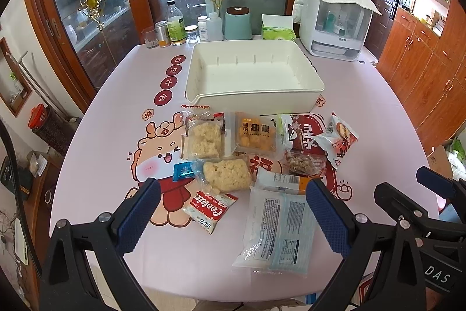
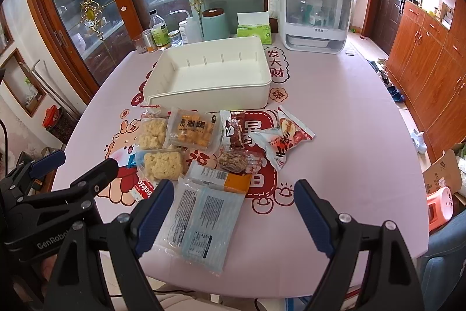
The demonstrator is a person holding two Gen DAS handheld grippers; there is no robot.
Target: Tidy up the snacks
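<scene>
Several snack packets lie on the pink tablecloth in front of an empty white bin [image 1: 308, 100] [image 2: 263, 92]. Nearest is a large clear-and-blue packet [image 1: 276, 229] [image 2: 201, 220]. A red Cookie packet [image 1: 209, 207], two pale rice-cake packets [image 1: 227, 174] [image 1: 204, 139], an orange-yellow packet [image 1: 256, 134] [image 2: 192, 130] and a red-and-white packet [image 1: 339, 140] [image 2: 288, 136] lie around it. My left gripper [image 1: 233, 216] is open above the near packets. My right gripper [image 2: 233, 216] is open above the large packet. Both are empty.
Bottles, jars and a glass [image 1: 150, 38] stand at the table's far left, with a teal canister [image 1: 237, 22], a green tissue box [image 1: 278, 33] and a white appliance [image 1: 335, 25] behind the bin. Wooden cabinets [image 2: 422, 69] line the right wall. A cardboard box [image 2: 445, 174] sits on the floor.
</scene>
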